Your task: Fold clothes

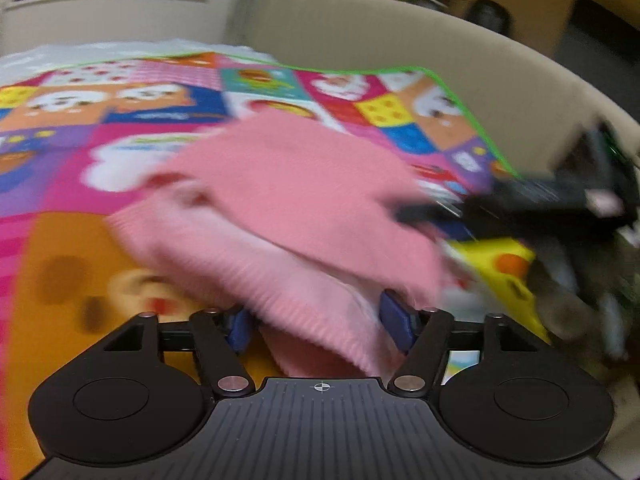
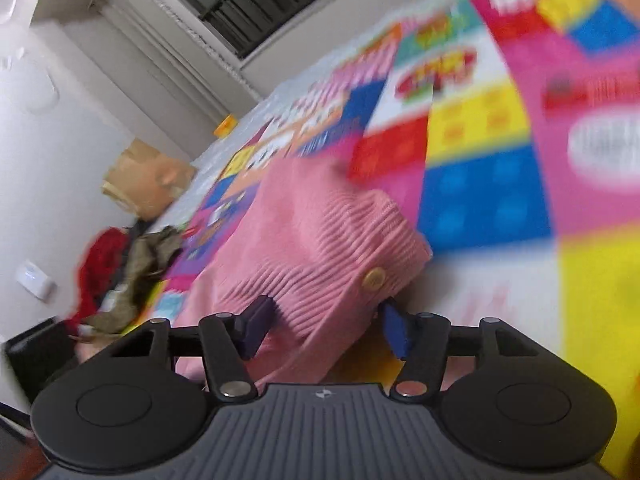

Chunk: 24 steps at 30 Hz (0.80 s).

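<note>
Nearest in the left wrist view, the left gripper (image 1: pixel 320 326) stands with its blue pads apart, and the ribbed hem of a pink knitted sweater (image 1: pixel 288 208) lies between them. Whether the pads press on the cloth cannot be told, as the picture is blurred.

The right wrist view shows much the same. The right gripper (image 2: pixel 326 326) has its jaws apart with a bunched fold of the same sweater (image 2: pixel 320 236) filling the gap. A pale round button (image 2: pixel 373 278) sits on the knit just beside the right-hand pad. Again, no firm pinch can be made out.

From the left gripper the sweater runs forward and slightly to the right, its long axis roughly along the line the gripper points. It is partly doubled over itself, with a paler inner layer showing at the hem. It rests on a bright patchwork play mat (image 1: pixel 120 120) printed with cartoon squares.

The right gripper also appears at the right edge of the left view (image 1: pixel 420 210), reaching the sweater's far side. Both grippers look equally near the garment, each at its own edge.

Farther off, a heap of red and olive clothes (image 2: pixel 120 268) lies at the mat's edge, and a brown paper bag (image 2: pixel 144 176) stands against the wall. What is inside the bag cannot be seen.
</note>
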Tool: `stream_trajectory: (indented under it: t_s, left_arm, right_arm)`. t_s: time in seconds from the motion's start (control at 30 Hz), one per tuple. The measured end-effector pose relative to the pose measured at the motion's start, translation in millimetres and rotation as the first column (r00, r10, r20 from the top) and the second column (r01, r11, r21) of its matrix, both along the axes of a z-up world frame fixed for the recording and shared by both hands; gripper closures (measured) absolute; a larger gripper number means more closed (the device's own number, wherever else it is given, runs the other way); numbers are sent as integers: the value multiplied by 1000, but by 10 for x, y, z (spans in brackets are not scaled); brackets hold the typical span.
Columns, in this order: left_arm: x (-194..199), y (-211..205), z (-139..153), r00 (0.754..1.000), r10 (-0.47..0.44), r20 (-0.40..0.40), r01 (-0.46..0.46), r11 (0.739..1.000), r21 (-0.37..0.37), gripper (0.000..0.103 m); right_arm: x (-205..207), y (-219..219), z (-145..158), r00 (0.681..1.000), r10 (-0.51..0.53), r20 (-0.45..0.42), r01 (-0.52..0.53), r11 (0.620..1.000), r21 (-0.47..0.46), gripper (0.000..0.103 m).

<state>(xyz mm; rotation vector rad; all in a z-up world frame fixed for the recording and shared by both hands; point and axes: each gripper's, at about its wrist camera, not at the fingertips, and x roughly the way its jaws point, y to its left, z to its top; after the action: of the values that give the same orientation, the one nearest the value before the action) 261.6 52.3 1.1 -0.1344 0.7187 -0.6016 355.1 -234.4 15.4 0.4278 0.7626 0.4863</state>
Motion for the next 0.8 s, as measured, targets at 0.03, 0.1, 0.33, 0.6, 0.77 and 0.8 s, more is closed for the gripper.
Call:
stream_trajectory:
  t_s: [0.03, 0.1, 0.33, 0.6, 0.77, 0.8]
  left_arm:
    - [-25, -118, 0, 999, -35, 6, 35, 999, -10, 33]
    - [-103, -380, 12, 993, -110, 33, 111, 993, -24, 31]
    - [-407, -712, 156, 958, -260, 118, 267, 962, -49, 21]
    - [-267, 264, 370, 982, 102, 162, -101, 995, -14, 16]
    - [25, 533, 261, 964, 229, 135, -241, 967, 82, 17]
    - [81, 521, 226, 965, 230, 130, -243, 964, 103, 17]
  right_arm:
    - [58, -3, 57, 999, -4, 33, 6, 999, -41, 44]
    - [182, -5, 159, 997, -6, 75, 14, 995, -104, 44]
    - [173, 70, 461, 961, 42, 274, 50, 946, -320, 37]
    - [-580, 671, 305, 812, 404, 422, -77, 789, -609, 32]
    - [-683, 1071, 113, 757, 499, 422, -68, 703, -708, 32]
    - [-664, 1121, 92, 754, 499, 428, -56, 697, -715, 35]
